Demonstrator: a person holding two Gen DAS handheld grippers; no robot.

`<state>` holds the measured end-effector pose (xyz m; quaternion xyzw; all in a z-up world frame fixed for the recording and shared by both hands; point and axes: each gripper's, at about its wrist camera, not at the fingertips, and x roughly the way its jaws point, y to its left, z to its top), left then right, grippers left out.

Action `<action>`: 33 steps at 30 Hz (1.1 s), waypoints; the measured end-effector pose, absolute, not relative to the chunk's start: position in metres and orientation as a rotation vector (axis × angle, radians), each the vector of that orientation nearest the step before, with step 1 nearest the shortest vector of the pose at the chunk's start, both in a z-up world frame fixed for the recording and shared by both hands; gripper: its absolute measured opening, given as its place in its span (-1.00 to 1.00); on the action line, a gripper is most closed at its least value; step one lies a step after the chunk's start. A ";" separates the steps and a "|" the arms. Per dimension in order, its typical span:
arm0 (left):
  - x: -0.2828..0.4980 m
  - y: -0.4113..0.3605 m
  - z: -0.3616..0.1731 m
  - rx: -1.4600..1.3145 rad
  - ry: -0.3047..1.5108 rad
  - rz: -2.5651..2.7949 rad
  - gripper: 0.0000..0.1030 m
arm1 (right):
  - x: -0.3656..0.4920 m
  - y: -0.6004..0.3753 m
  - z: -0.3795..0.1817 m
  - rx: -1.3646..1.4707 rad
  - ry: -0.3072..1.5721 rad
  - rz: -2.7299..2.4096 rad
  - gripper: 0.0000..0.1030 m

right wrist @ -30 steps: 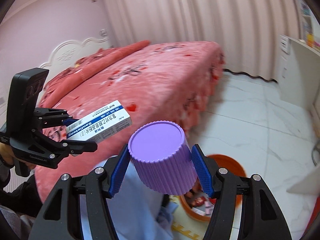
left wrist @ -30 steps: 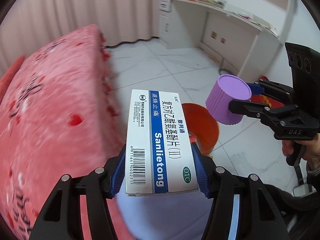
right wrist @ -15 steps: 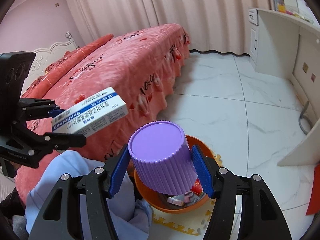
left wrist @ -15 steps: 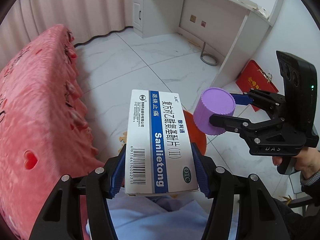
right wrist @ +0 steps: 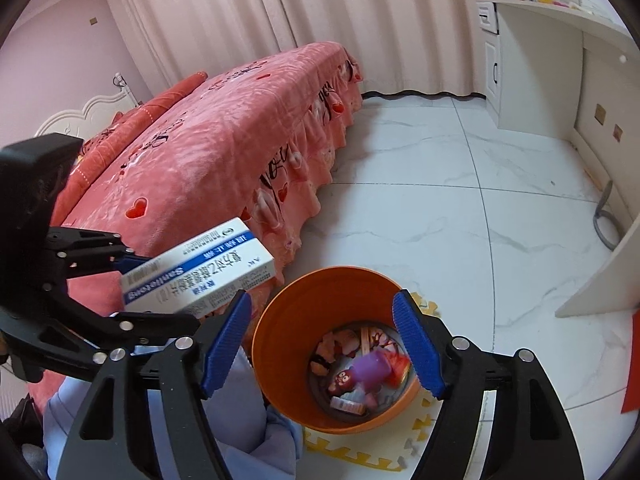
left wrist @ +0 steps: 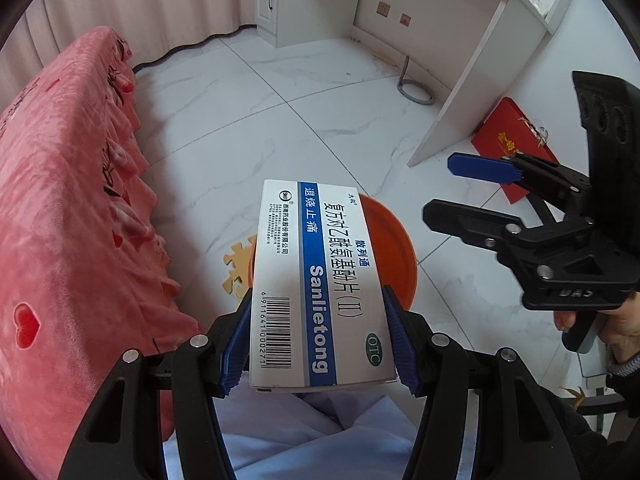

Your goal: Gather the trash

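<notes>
The left gripper (left wrist: pixel 320 344) pinches the white-and-blue cardboard medicine box (left wrist: pixel 316 280) just above the round orange plastic bin (right wrist: pixel 336 364); centre it before letting go. The right gripper (right wrist: pixel 324 344), empty, is opening over the purple ribbed cup (right wrist: pixel 374 368) lying inside.

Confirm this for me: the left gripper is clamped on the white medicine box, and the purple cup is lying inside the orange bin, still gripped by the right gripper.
One part is wrong. The right gripper is not gripping the purple cup: its fingers are opening with nothing between them. The right wrist view shows the cup lying loose inside the orange bin. The left gripper is indeed clamped on the white medicine box.
</notes>
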<state>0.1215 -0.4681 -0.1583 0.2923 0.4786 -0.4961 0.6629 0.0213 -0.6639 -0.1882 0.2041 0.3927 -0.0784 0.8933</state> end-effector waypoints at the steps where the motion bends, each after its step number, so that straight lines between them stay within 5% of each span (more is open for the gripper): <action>1: 0.121 -0.469 -0.158 0.661 1.081 -1.121 0.19 | 0.021 -0.665 -0.187 0.426 0.813 -0.164 0.42; 7: 0.120 -0.480 -0.151 0.665 1.045 -1.129 0.22 | 0.015 -0.669 -0.183 0.436 0.801 -0.175 0.42; 10: 0.121 -0.486 -0.148 0.644 1.021 -1.114 0.58 | 0.013 -0.669 -0.182 0.439 0.800 -0.178 0.42; 33: 0.130 -0.413 -0.116 0.563 0.975 -0.992 0.71 | 0.025 -0.611 -0.138 0.376 0.783 -0.070 0.45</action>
